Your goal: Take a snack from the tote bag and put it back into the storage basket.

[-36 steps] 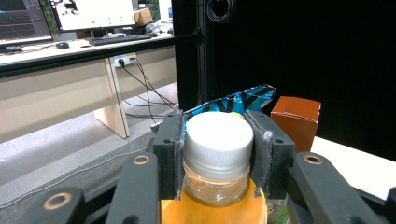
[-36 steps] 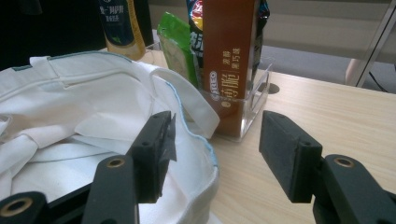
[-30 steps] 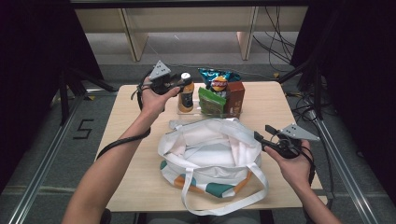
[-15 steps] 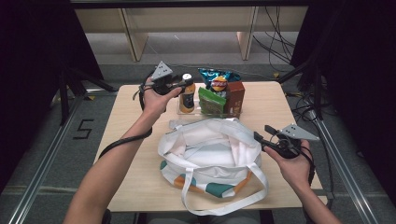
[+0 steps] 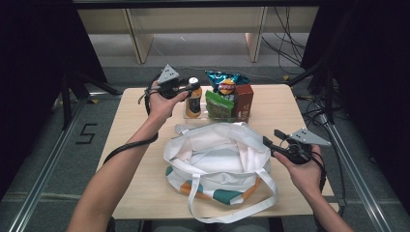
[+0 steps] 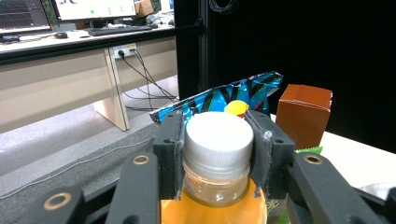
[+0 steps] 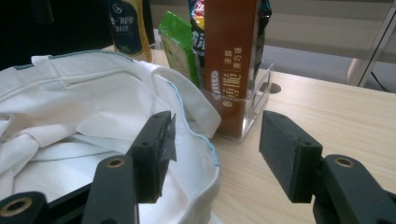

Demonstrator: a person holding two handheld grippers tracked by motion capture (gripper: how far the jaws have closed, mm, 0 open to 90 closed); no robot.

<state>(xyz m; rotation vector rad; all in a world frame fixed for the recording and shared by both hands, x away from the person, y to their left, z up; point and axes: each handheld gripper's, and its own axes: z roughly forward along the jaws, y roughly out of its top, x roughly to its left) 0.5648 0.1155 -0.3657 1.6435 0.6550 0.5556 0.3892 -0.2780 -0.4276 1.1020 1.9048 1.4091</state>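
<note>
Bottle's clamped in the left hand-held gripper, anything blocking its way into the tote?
Nothing visible. The bottle stands in the clear tray by the bag's far rim; the opening gapes, and the right hand-held gripper straddles its right edge.

Left forearm reaches to the far left of the table; left gripper [image 5: 192, 88] is held level, pointing right, jaws clamped on both sides of a bottle cap. Right hand [image 5: 302, 169] sits near right; right gripper [image 5: 269, 140] points left, jaws apart, gripping nothing.
</note>
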